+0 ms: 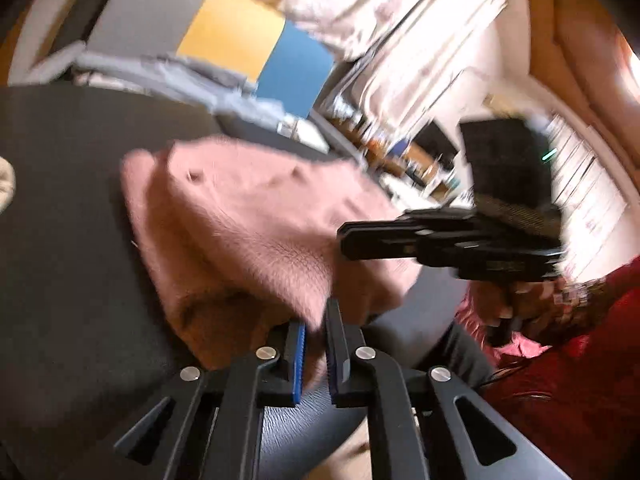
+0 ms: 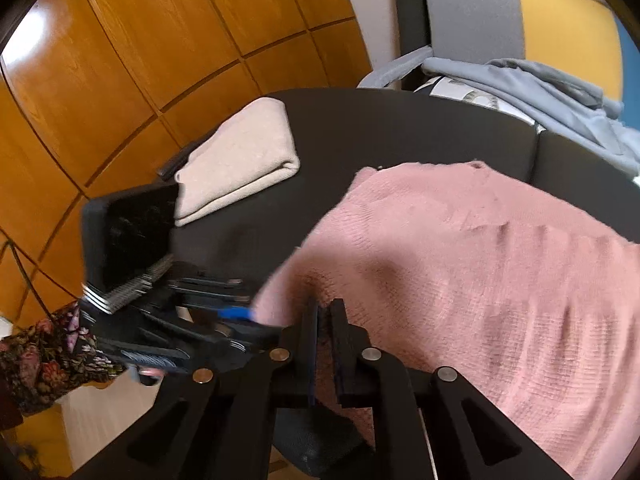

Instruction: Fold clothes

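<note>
While both grippers pinch the same pink sweater (image 2: 460, 264), it lies spread over the dark table (image 2: 380, 132), with its near edge lifted up off the top.

The left gripper (image 1: 316, 344) has its two fingers (image 1: 297, 356) close together, with only a thin gap, and a fold of pink cloth runs down between the blue pads. The rest of the sweater spreads out ahead of these fingers and to their left. The picture is blurry there.

The right gripper (image 2: 325, 344) also has its fingers (image 2: 310, 344) nearly together, and pink knit sits in the narrow slot between them. Most of the sweater lies ahead of them and off to their right.

The two grippers are near each other along the same edge of the sweater. From the left one, the other gripper shows up to the right of its fingers, held by a hand (image 1: 532, 300).

Far ahead and to the left of the right fingers, a folded cream cloth (image 2: 240, 160) rests on the table. Past the table, a grey-blue garment (image 2: 540, 84) is heaped by a chair (image 2: 476, 16).
</note>
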`<state>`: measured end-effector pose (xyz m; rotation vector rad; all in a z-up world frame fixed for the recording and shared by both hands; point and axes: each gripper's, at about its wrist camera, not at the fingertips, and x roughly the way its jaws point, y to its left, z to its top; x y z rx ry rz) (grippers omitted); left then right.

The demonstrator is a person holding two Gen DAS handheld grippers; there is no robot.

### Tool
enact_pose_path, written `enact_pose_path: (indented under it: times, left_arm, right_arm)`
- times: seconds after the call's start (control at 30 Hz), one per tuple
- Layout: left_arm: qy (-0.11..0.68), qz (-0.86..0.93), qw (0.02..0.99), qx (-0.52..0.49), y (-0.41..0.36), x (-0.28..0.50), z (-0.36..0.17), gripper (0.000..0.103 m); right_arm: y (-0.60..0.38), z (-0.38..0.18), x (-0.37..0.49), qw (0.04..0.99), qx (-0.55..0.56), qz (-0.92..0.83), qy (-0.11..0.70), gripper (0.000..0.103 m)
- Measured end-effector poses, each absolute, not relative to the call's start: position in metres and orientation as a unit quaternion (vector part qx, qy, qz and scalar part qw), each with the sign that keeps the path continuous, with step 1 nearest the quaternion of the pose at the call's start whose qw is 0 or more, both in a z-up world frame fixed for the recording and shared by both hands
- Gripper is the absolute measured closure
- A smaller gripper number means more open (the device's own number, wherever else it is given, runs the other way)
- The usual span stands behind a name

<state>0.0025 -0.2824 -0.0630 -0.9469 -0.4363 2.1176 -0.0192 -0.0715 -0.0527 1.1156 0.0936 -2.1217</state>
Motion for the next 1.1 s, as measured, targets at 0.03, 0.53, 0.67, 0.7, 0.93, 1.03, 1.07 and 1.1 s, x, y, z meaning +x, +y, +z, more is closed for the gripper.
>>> enact_pose_path:
  times: [0.03, 0.53, 0.67, 0.7, 0.93, 1.03, 1.07, 1.1]
  left_arm:
    - [-0.171, 0.833, 0.383, -0.36, -0.29, 0.01, -0.057, 0.097]
    - [-0.156, 0.84, 0.307, -0.419, -0.276, 0.015, -0.088, 0.074]
    - [-0.129, 0.842, 0.329, -0.407, -0.258, 0.016, -0.085, 0.098]
    - [-0.109, 0.845, 0.333, -0.405, -0.253, 0.016, -0.081, 0.098]
    - [0.095, 0.876, 0.328, -0.34, -0.252, 0.058, -0.05, 0.098]
    - [0.082, 0.853, 0.305, -0.416, -0.254, 0.063, -0.097, 0.098]
    - [0.062, 0.863, 0.294, -0.406, -0.26, 0.071, -0.1, 0.098]
    - [0.043, 0.87, 0.284, -0.401, -0.264, 0.076, -0.098, 0.098]
  right_arm:
    - [-0.066, -0.051, -0.017, 0.357, 0.424, -0.831, 0.045, 0.094]
    - [-0.064, -0.088, 0.011, 0.378, 0.433, -0.813, 0.091, 0.051]
    - [-0.071, -0.1, 0.017, 0.355, 0.43, -0.817, 0.146, 0.074]
    - [-0.072, -0.1, 0.018, 0.351, 0.426, -0.818, 0.159, 0.086]
    - [-0.069, -0.082, 0.026, 0.402, 0.392, -0.812, 0.159, 0.083]
    - [-0.079, -0.115, 0.026, 0.396, 0.421, -0.796, 0.178, 0.067]
    - [-0.079, -0.117, 0.03, 0.398, 0.417, -0.798, 0.176, 0.064]
    - [-0.077, -0.114, 0.036, 0.399, 0.407, -0.803, 0.174, 0.055]
